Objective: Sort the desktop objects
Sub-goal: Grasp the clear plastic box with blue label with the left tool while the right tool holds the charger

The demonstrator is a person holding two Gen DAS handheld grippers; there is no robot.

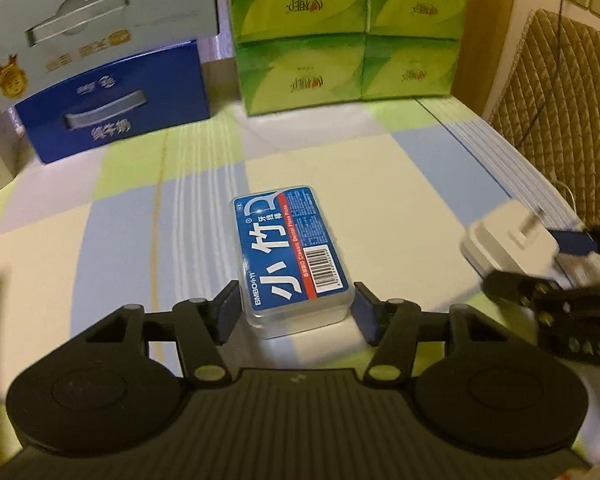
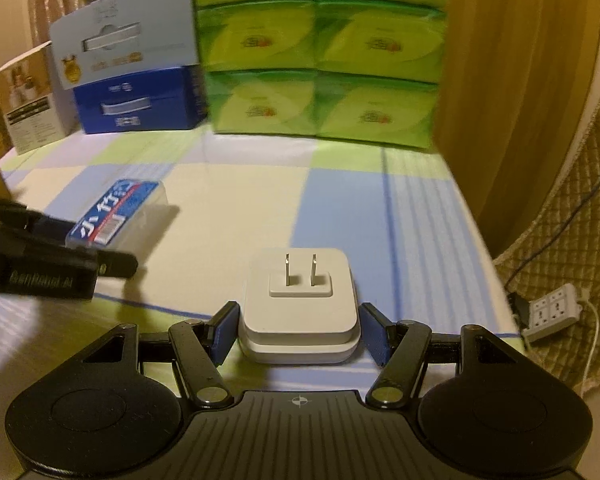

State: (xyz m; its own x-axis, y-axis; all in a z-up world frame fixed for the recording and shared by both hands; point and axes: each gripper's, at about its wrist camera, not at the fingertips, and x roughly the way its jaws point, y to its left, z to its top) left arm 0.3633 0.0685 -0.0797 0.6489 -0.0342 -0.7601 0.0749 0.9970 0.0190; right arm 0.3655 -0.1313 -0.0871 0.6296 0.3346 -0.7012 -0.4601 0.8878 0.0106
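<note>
A clear floss-pick box (image 1: pixel 290 248) with a blue label lies lengthwise in the middle of the left wrist view. My left gripper (image 1: pixel 296 314) is shut on its near end, with the blue pads (image 1: pixel 226 314) against both sides. A white two-prong charger (image 2: pixel 300 304), prongs up, sits between the pads of my right gripper (image 2: pixel 298 330), which is shut on it. Each view shows the other tool. The right gripper (image 1: pixel 540 264) with the charger (image 1: pixel 508 240) is at the right edge. The left gripper (image 2: pixel 60 264) with the floss box (image 2: pixel 116 216) is at the left.
A checked tablecloth (image 1: pixel 100 240) covers the table. Stacked green tissue packs (image 1: pixel 340 40) line the back, beside a blue carton (image 1: pixel 116 108) with a pale carton (image 1: pixel 92 20) on top. A quilted seat (image 2: pixel 580 220) with a power strip (image 2: pixel 552 312) borders the right edge.
</note>
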